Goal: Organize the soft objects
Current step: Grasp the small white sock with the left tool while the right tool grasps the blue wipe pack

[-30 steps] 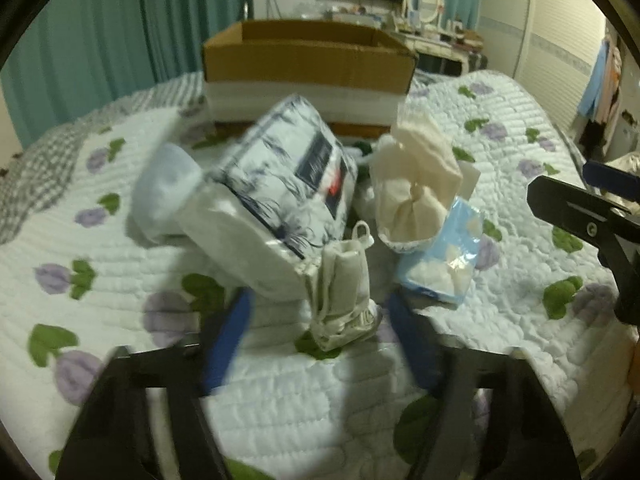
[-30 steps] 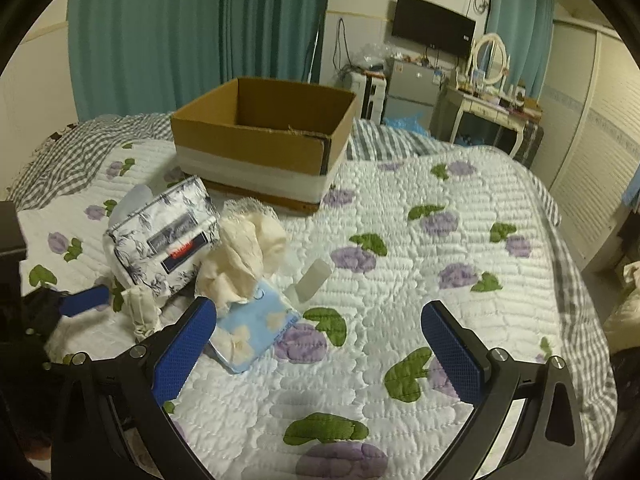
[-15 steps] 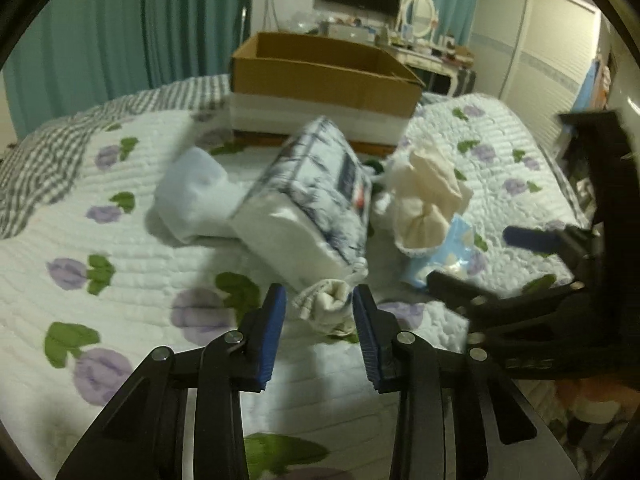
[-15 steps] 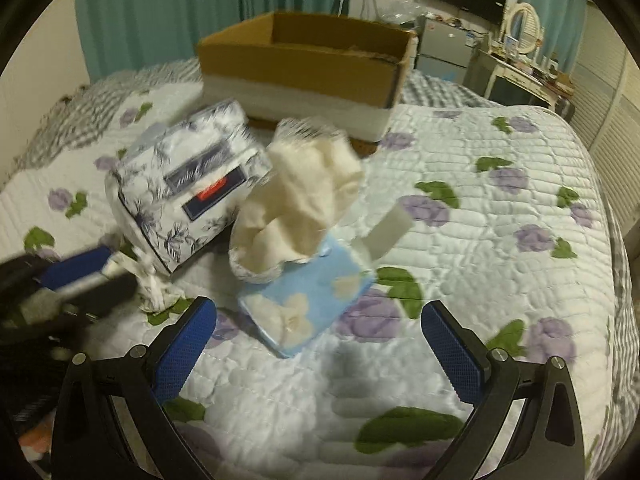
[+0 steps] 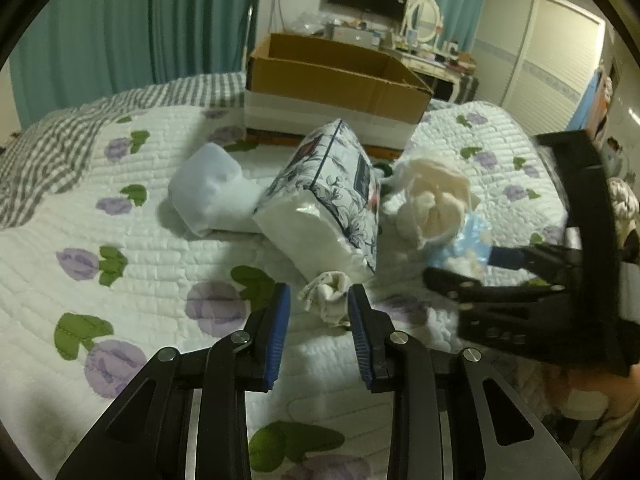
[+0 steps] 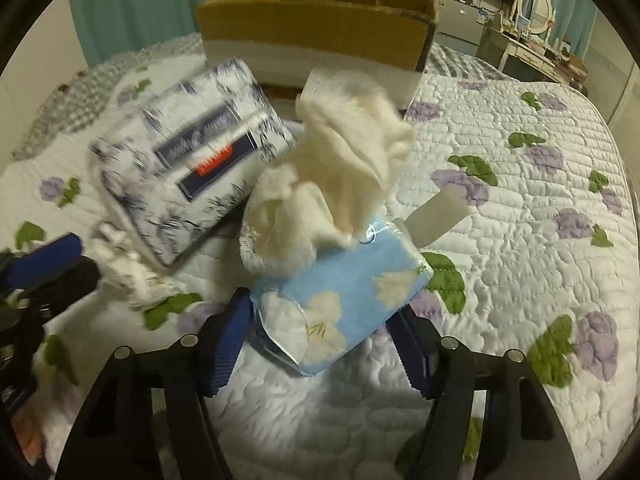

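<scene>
Occluded, cropped and blurred regions

The navy-patterned tissue pack (image 6: 188, 164) is being smeared by motion blur, so its label is unreadable. The small cream cloth bundle (image 5: 326, 294) is being partly hidden by the left gripper's (image 5: 318, 312) blue pads. The blue floral tissue pack (image 5: 466, 246) is being largely covered by the right gripper (image 5: 472, 268). Contents of the cardboard box (image 6: 316, 20) are being concealed by its front wall.

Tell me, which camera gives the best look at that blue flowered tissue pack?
The right wrist view: the blue flowered tissue pack fills the centre, sharp, between the right gripper fingers, which flank it. In the left wrist view only a blue sliver shows, hidden behind the cream cloth bundle and the other gripper.
</scene>
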Action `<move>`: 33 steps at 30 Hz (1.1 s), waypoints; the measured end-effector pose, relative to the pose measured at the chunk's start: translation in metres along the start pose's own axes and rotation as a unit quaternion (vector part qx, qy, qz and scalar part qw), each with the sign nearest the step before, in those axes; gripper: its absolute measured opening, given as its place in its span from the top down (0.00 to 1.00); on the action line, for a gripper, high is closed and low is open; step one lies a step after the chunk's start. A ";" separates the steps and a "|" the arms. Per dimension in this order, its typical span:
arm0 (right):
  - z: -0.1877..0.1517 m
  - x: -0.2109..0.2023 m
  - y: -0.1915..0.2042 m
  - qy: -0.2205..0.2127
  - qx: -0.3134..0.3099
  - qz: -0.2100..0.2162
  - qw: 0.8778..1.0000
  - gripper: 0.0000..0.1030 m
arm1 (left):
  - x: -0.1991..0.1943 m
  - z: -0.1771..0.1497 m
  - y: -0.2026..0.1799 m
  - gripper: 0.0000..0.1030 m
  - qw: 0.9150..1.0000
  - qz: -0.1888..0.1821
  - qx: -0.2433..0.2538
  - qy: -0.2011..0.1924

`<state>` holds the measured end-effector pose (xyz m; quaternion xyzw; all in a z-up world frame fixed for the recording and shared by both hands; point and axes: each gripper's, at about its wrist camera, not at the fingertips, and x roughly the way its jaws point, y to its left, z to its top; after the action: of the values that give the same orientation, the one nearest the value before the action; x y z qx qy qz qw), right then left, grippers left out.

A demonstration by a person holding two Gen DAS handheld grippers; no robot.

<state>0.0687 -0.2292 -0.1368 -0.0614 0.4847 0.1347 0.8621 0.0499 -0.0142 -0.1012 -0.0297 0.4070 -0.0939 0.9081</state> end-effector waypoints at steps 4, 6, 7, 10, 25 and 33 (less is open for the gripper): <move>-0.006 -0.026 -0.005 -0.020 0.016 0.013 1.000 0.35 | -0.012 0.001 -0.003 0.72 1.000 0.001 0.003 -0.008; -0.008 -0.040 -0.007 -0.032 0.019 0.009 0.999 0.35 | -0.019 0.002 -0.006 0.72 1.000 0.007 0.010 -0.015; -0.008 -0.049 -0.009 -0.039 0.018 0.008 0.999 0.36 | -0.025 0.003 -0.008 0.72 1.000 0.007 0.013 -0.020; -0.009 -0.068 -0.011 -0.057 0.022 0.010 0.998 0.36 | -0.038 0.005 -0.015 0.72 0.999 0.002 0.020 -0.032; -0.010 -0.079 -0.019 -0.082 0.027 0.018 0.996 0.36 | -0.021 0.007 -0.016 0.19 0.998 0.032 0.003 -0.050; -0.003 -0.068 -0.027 -0.079 0.035 0.027 0.996 0.36 | 0.035 0.002 -0.019 0.22 0.999 0.040 0.017 0.017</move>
<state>0.0401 -0.2676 -0.0811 -0.0071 0.4214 0.1448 0.8952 0.0717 -0.0399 -0.1232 0.0036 0.4218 -0.0647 0.9044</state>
